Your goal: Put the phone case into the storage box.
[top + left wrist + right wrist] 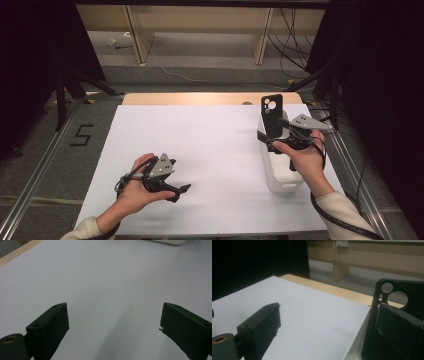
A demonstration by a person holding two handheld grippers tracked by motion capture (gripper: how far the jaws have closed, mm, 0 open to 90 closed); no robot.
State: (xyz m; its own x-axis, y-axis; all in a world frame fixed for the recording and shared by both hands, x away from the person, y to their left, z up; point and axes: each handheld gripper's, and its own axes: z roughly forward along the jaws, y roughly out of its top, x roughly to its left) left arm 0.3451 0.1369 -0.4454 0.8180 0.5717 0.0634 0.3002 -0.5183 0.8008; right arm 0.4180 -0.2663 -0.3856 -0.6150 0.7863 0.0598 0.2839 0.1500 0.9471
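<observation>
Item: 1 black phone case [272, 116], standing upright in the white bin [282, 185] at the tabletop's [210, 145] right edge. Right gripper [270, 140]: jaws spread, 1 jaw beside the case, nothing pinched. Left gripper [181, 192]: jaws spread, empty, over bare tabletop. Risk: a 1-sided nudge would likely tip the case over or push it down into the bin.

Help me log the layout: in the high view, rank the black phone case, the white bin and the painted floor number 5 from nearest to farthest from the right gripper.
1. Black phone case: standing upright right beside the right gripper, at the table's right.
2. White bin: just under that gripper, running toward the person.
3. Floor number 5: far left, off the table.
</observation>
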